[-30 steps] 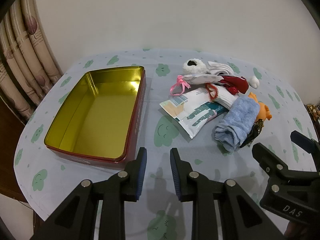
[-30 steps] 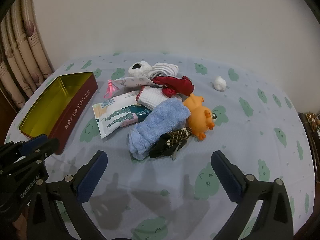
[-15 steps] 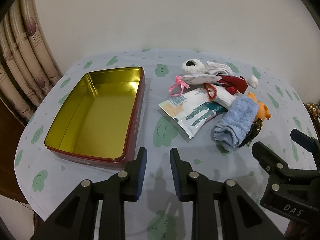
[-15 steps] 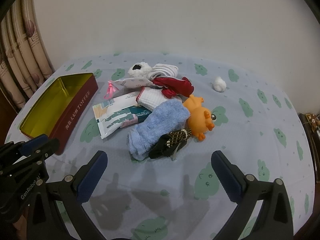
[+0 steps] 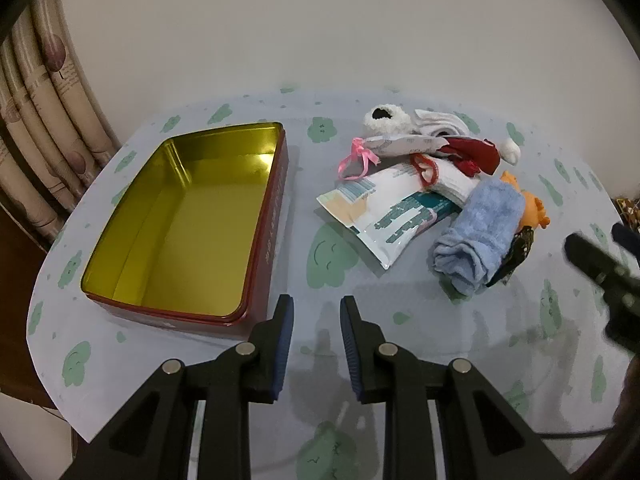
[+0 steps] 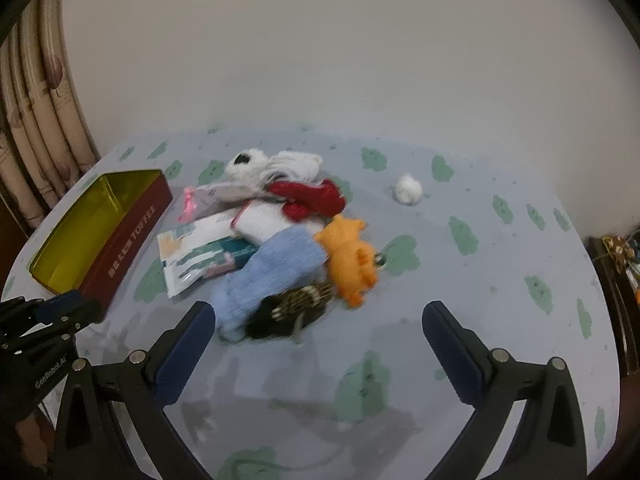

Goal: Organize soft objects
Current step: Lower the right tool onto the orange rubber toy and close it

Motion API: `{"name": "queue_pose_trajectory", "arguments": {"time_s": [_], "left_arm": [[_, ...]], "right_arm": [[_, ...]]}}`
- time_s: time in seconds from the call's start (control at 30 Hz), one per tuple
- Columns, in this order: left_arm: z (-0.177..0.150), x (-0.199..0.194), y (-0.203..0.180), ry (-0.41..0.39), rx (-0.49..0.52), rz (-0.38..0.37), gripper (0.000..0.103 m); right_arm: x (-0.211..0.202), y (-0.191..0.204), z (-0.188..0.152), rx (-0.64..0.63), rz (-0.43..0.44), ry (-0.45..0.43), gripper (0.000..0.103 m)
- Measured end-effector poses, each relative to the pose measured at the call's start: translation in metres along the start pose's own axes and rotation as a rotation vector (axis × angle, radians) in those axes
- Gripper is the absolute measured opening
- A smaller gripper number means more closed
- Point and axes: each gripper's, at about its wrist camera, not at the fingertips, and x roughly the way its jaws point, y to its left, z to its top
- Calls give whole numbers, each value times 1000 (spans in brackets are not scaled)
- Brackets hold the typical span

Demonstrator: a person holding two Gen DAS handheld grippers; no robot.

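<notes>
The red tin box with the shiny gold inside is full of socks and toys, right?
No. The red tin box with the shiny gold inside has nothing in it. The left wrist view shows the bare bottom; the soft things lie in a heap on the cloth beside it.

Right hand-held gripper has edged closer to the blue towel

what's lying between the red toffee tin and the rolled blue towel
A flat white and teal printed packet on the tablecloth, between red tin and towel; clearest in the left wrist view.
</notes>
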Motion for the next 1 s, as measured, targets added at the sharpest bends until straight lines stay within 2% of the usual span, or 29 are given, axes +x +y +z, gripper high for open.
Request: {"name": "queue_pose_trajectory", "arguments": {"time_s": [0.13, 0.37, 0.47, 0.6, 0.8, 0.93, 1.0], "left_arm": [[2, 6, -3, 10, 10, -9, 24], [3, 16, -15, 23, 47, -24, 24], [3, 20, -20, 31, 61, -28, 24], [4, 22, -24, 32, 78, -36, 24], [7, 25, -34, 25, 122, -55, 24], [10, 30, -41, 26, 144, -80, 24], [12, 31, -45, 22, 157, -95, 24]], "right_arm": [[7, -23, 3, -2, -24, -8, 103], [47, -56, 6, 27, -16, 69, 102], [60, -58, 11, 18, -15, 78, 98], [76, -58, 19, -2, -13, 96, 79], [97, -54, 24, -19, 37, 138, 78], [111, -50, 25, -44, 20, 150, 78], [118, -52, 26, -27, 39, 157, 78]]}}
